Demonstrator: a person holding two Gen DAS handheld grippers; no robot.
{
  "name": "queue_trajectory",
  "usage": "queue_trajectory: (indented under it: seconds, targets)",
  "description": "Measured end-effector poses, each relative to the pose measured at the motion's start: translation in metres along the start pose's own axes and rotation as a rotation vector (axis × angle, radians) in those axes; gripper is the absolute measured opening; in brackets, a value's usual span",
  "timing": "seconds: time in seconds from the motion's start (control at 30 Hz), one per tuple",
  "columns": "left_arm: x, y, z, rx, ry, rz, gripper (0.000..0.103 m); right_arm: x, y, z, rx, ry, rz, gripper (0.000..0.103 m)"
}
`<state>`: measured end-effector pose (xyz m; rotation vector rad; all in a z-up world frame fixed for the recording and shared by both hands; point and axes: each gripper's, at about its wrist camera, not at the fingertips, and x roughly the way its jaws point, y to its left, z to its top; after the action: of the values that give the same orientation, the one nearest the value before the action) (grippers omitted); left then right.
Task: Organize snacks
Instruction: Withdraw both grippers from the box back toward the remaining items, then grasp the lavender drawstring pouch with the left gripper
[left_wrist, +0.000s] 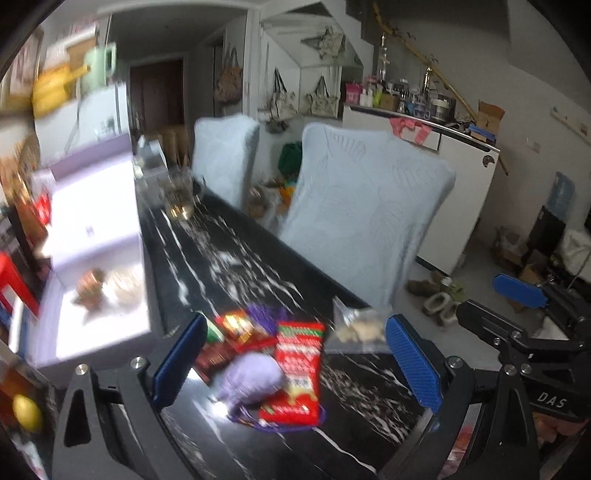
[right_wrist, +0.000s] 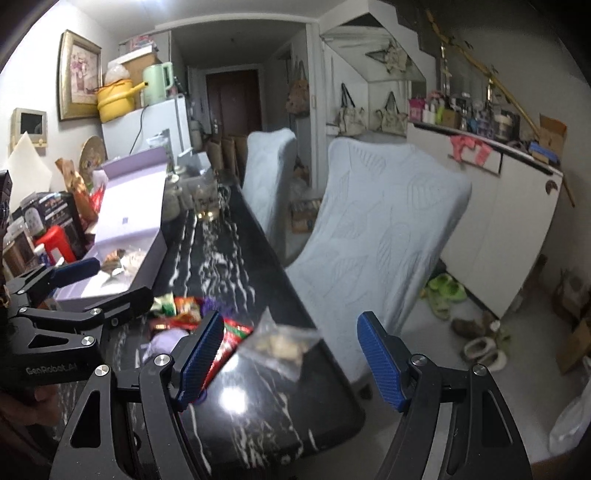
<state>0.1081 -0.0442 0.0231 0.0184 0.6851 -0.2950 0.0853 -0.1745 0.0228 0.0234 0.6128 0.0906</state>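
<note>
Your left tool (left_wrist: 295, 363) stands wide and empty above the snack heap. On the black marble table (left_wrist: 365, 398) near its close end: one red packet (left_wrist: 299, 363), one lilac pouch (left_wrist: 251, 380), one clear bag of pale pieces (left_wrist: 360, 328), several blurred wrappers behind. One open lilac box (left_wrist: 96, 236) stands left, two covered chairs (left_wrist: 365, 218) right. Your right tool (right_wrist: 291, 356), tilted downward, gapes empty over the clear bag.

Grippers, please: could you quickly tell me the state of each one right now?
Left tool: open, empty, above the snack packets.
Right tool: open, empty, near the clear bag.
</note>
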Motion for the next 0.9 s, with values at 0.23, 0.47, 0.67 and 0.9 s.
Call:
queue_trajectory:
  seconds: [0.23,0.47,0.67,0.9]
  targets:
    - [0.021,0.015,-0.022,-0.055,0.063,0.028,0.099,0.019,0.002,-0.023,-0.001,0.049,0.023,0.075]
    - [0.044,0.028,-0.038,-0.052,0.122,0.067,0.099,0.047,0.01,-0.043,0.002,0.118,0.062,0.075]
    - [0.066,0.041,-0.047,-0.056,0.159,0.098,0.099,0.07,0.016,-0.058,0.0,0.176,0.086,0.075]
    - [0.088,0.051,-0.049,-0.081,0.209,0.066,0.099,0.084,0.012,-0.063,0.043,0.208,0.125,0.075]
